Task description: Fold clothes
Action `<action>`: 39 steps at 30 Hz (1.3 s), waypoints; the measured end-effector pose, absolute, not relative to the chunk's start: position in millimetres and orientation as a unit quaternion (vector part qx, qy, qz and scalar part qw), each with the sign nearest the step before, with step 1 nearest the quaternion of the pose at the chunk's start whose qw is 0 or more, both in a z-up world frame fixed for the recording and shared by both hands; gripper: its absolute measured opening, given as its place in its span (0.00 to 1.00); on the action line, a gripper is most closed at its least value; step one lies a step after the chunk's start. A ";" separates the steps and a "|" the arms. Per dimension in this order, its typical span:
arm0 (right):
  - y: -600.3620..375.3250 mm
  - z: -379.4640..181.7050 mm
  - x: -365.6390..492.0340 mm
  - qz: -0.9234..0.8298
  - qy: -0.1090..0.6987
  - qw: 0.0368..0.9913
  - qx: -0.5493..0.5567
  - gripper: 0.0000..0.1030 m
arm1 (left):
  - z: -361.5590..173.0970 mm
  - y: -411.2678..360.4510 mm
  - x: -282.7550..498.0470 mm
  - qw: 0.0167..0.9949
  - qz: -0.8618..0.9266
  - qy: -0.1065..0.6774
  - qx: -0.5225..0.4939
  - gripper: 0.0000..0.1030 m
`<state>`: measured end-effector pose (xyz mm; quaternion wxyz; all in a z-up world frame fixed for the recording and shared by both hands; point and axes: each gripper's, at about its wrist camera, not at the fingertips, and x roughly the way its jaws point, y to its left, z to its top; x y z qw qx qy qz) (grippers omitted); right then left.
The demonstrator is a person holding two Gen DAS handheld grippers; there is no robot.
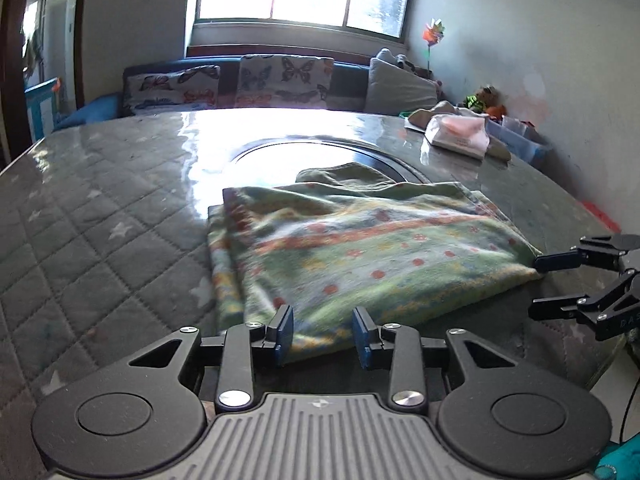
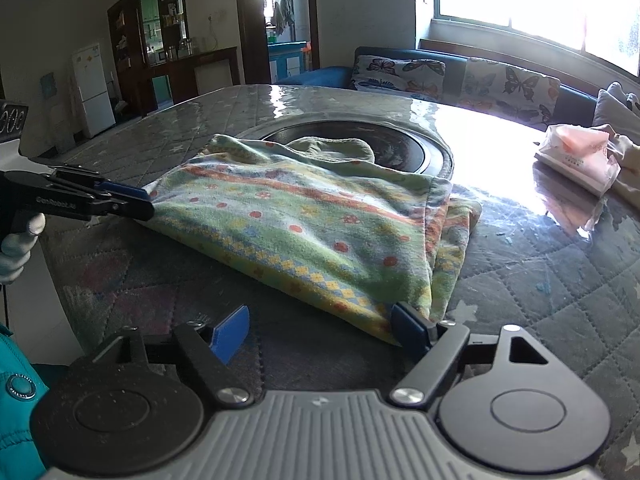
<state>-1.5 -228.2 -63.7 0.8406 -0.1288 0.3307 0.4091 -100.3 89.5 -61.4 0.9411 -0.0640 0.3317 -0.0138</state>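
Folded green patterned fleece garment (image 1: 360, 248) lay near the tabletop's (image 1: 100, 208) front edge, quilted cover under glossy film, broad bare room leftward, left gripper (image 1: 323, 334) clamped on its near hem, right gripper (image 2: 320, 330) spread apart at its corner, round dark inset (image 2: 400, 140) behind.

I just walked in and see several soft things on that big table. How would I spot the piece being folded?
Start at the quilted grey table and find the dark round inset in its middle. The folded garment lies just in front of it, overlapping its rim. Unlike the pink tissue pack further along, it is green fleece with orange stripes and red dots.
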 end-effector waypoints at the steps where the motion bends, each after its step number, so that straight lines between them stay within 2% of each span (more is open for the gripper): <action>1: -227.9 -63.5 -1.2 0.409 0.331 0.840 -0.130 0.78 | -60.8 91.7 -101.8 0.941 -0.014 0.332 -0.070 0.35; 9: -226.2 -59.0 3.0 0.412 0.338 0.837 -0.125 0.78 | -61.2 99.5 -105.0 0.938 -0.016 0.333 -0.098 0.35; 11: -223.9 -54.9 5.9 0.416 0.339 0.835 -0.123 0.78 | -58.7 99.6 -103.4 0.937 -0.020 0.335 -0.098 0.38; 20: -204.2 -40.7 33.0 0.431 0.336 0.830 -0.115 0.77 | -42.8 103.2 -89.8 0.941 -0.031 0.324 -0.094 0.43; 31: -189.9 -58.6 85.3 0.403 0.363 0.835 -0.088 0.63 | -52.7 101.2 -71.8 0.934 -0.049 0.347 -0.076 0.43; 39: -173.4 -45.4 105.9 0.398 0.353 0.842 -0.086 0.63 | -37.5 104.2 -51.2 0.938 -0.059 0.337 -0.061 0.45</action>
